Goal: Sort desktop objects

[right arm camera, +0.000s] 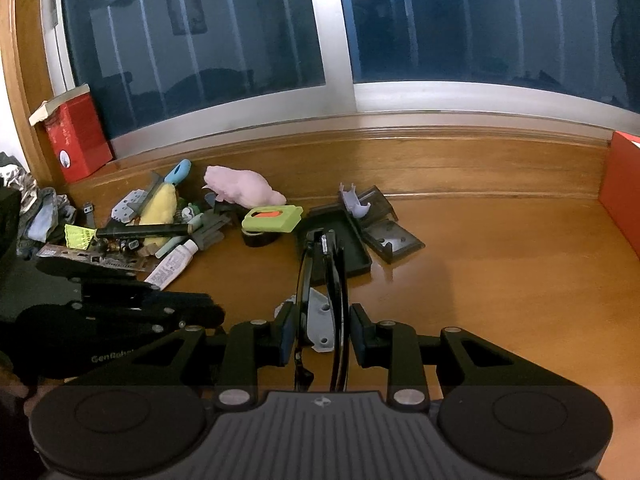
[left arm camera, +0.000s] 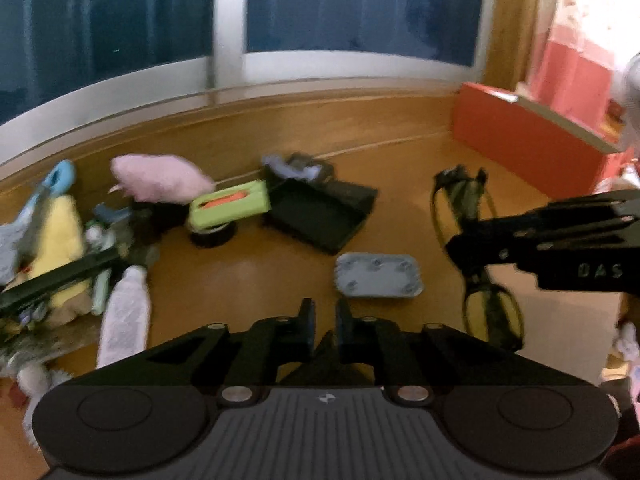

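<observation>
- The right tool (right arm camera: 320,330) is clenched on a folded pair of glasses (right arm camera: 322,276), their long axis running straight ahead along the fingers, held above the tabletop (right arm camera: 500,264).
- The left tool (left arm camera: 323,322) is nearly closed and empty.
- Just beyond it, slightly right, lies a grey tray (left arm camera: 378,276), its long axis crosswise; the left tool is nearer.
- The open black case (right arm camera: 340,240) lies straight ahead of the glasses.

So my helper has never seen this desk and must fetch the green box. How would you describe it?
Start at the wooden desk below the window and find the clutter pile on its left. At the pile's right edge, beside the pink plush toy, sits the green box on a black tape roll. It alone is lime green with an orange panel.
</observation>
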### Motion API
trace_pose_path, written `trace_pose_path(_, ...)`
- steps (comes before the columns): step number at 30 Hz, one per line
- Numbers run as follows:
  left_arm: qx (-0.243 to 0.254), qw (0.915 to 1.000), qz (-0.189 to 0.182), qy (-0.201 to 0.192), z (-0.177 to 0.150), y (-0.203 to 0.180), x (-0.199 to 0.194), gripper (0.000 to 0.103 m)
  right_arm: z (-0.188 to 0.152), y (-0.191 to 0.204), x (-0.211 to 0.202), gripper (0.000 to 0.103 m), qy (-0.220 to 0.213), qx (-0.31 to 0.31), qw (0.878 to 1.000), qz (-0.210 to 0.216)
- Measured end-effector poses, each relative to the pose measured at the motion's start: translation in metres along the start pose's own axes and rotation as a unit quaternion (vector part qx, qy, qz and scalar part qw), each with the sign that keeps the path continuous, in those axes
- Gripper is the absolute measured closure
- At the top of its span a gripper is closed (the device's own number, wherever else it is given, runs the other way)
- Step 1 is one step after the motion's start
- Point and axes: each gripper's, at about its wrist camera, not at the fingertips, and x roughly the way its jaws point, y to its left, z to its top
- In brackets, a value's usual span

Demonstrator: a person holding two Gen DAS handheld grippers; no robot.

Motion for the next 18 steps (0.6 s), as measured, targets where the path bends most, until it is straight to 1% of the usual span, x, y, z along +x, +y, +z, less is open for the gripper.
trace_pose_path(1,-0.012,0.9998,0.018,0.004,-0.002,0.002,-0.003,0.063,0.0,0.0,0.0,0.072,0.001,-0.001,1.0,0.001)
trace_pose_path(2,-0.022,0.9993,0.032,0.003,-0.003,0.005,-0.006,0.044,0.001,0.0,0.0,0.072,0.002,-0.002,1.0,0.001)
trace_pose_path(3,-0.031,0.9987,0.041,0.002,-0.004,0.007,-0.009,0.031,0.001,0.0,0.001,0.072,0.004,-0.003,1.0,0.001)
trace_pose_path(6,-0.061,0.9962,0.062,0.001,-0.004,0.012,-0.014,0.02,0.004,-0.002,0.002,0.072,0.01,-0.01,1.0,0.002)
trace_pose_path(10,-0.097,0.9923,0.077,0.009,-0.007,0.01,-0.01,0.019,0.008,-0.006,0.007,0.072,0.021,-0.023,0.999,0.006)
trace_pose_path(13,-0.119,0.9886,0.091,0.007,-0.009,0.004,-0.007,0.019,0.011,-0.01,0.01,0.072,0.027,-0.035,0.999,0.016)
trace_pose_path(18,-0.172,0.9781,0.117,0.009,-0.015,-0.007,0.002,0.018,0.015,-0.016,0.013,0.072,0.038,-0.068,0.996,0.046)
